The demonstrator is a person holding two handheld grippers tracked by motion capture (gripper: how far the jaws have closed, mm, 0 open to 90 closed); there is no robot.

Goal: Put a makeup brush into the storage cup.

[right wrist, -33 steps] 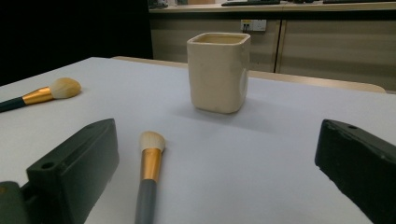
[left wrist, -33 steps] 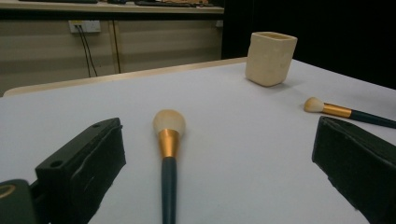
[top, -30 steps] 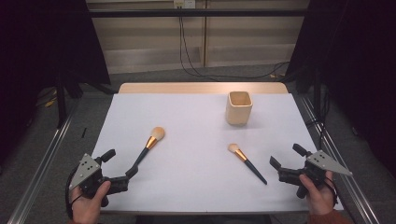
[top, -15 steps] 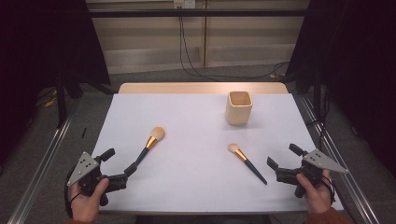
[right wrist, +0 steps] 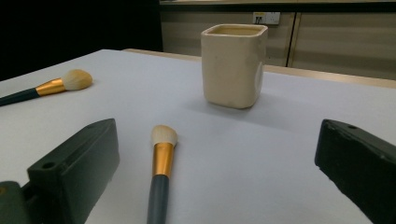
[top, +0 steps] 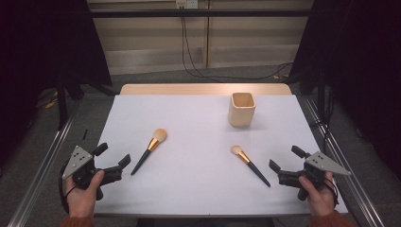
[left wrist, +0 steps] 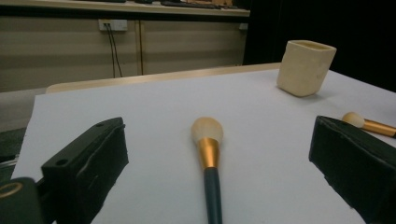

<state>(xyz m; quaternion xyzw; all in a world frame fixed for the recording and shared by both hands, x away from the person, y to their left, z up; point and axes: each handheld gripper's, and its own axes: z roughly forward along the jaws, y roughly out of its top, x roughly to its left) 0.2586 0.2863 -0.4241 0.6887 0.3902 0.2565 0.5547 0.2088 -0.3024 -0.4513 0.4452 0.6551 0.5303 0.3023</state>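
Both grippers are held wide open, nothing grasped. The left gripper [top: 116,163] is lined up low along the handle of the left brush [top: 149,150], which lies flat on the white sheet, head toward the far edge. The right gripper [top: 285,165] is aimed at the tail of the right brush [top: 249,164], near the cup [top: 242,109] but well apart from it.

Trouble could be expected here: a thin round handle lying flat may be rolled or nudged away if one jaw touches first. If a jaw is pressed too low, the sheet [top: 198,189] could be snagged. A grip taken at the tail end could let the brush droop.
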